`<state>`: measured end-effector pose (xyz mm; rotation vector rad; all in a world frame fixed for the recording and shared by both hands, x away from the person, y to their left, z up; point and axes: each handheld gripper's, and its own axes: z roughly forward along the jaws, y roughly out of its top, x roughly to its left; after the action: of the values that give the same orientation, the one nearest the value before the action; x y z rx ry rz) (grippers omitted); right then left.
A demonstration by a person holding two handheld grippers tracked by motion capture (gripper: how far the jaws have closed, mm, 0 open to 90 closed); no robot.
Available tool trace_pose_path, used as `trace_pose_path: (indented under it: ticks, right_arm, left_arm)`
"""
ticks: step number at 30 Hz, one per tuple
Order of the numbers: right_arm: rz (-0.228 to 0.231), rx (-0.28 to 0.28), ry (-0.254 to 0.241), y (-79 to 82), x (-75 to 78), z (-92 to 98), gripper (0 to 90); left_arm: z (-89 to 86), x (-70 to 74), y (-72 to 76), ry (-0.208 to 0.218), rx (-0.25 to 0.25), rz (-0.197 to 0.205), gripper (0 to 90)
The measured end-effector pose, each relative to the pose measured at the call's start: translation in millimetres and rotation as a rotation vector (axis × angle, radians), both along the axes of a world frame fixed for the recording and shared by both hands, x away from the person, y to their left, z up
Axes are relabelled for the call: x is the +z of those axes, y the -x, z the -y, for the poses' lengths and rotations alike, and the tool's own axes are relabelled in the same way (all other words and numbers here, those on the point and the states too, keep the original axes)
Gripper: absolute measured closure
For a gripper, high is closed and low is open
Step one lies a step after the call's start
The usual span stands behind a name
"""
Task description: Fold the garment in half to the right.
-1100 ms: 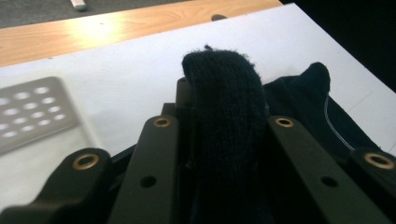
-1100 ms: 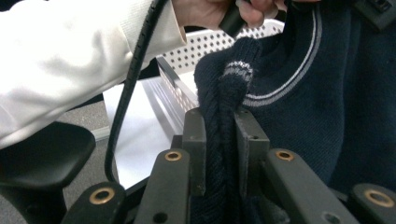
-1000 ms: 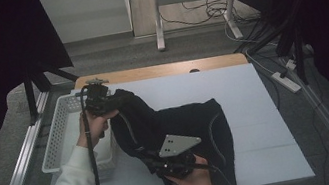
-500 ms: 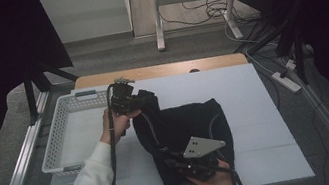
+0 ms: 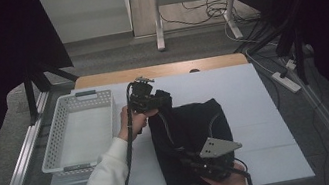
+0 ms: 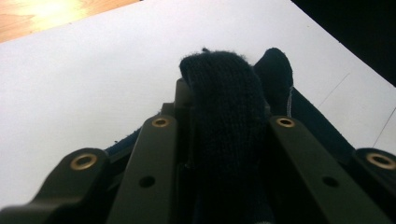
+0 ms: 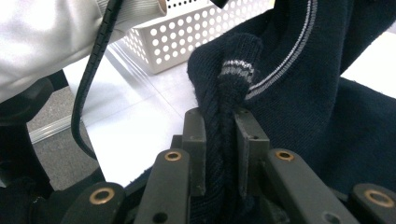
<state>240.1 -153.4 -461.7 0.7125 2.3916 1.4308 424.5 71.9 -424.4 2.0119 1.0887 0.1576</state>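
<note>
A dark navy knitted sweater [image 5: 195,138] with a thin pale stripe lies on the white table top [image 5: 254,92]. My left gripper [image 5: 151,100] is shut on a fold of the sweater [image 6: 224,116] at its far left corner, lifted a little above the table. My right gripper [image 5: 200,165] is shut on the ribbed, striped edge of the sweater [image 7: 229,107] near the front of the table. The cloth stretches between the two grippers. In the right gripper view the jaws clamp the knit from both sides.
A white perforated basket [image 5: 78,132] stands at the left of the table, also in the right gripper view [image 7: 205,32]. A wooden strip [image 5: 159,70] runs along the far edge. Bare white surface lies right of the sweater. Table legs and cables sit on the floor beyond.
Both grippers have carried the sweater to the right, away from the basket. The left gripper went from above the basket's edge to over the table; the right gripper shifted right along the front.
</note>
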Motion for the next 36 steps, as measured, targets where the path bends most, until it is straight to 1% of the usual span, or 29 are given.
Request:
trace_pose_path:
  ticks: [4,19,22,23,24,26,36]
  right_arm:
    - [-0.004,-0.017,0.002,-0.5,-3.0,8.5,76.7]
    - [-0.014,-0.057,0.006,0.3,-7.0,27.3,76.6]
    - [-0.015,-0.068,0.008,1.3,-7.5,31.7,76.6]
    - [-0.015,-0.076,0.01,2.5,-8.0,34.8,76.6]
    - [-0.015,-0.076,0.01,2.5,-8.0,34.8,76.6]
    - [-0.014,-0.084,0.015,3.8,-8.7,37.8,76.5]
    - [-0.051,-0.144,0.014,6.9,-18.3,59.8,75.4]
  left_arm:
    - [5.6,-1.8,-1.1,0.006,-0.004,-0.002,73.5]
    - [30.5,-6.4,-4.9,0.003,-0.036,0.0,73.5]
    - [39.3,-6.9,-6.4,-0.004,-0.047,0.004,73.5]
    - [44.8,-7.3,-7.7,-0.002,-0.053,0.003,73.5]
    - [44.8,-7.3,-7.7,-0.002,-0.053,0.003,73.5]
    - [52.1,-8.3,-9.7,-0.006,-0.06,0.0,73.5]
    - [79.2,-16.1,-17.8,-0.032,-0.093,-0.011,72.9]
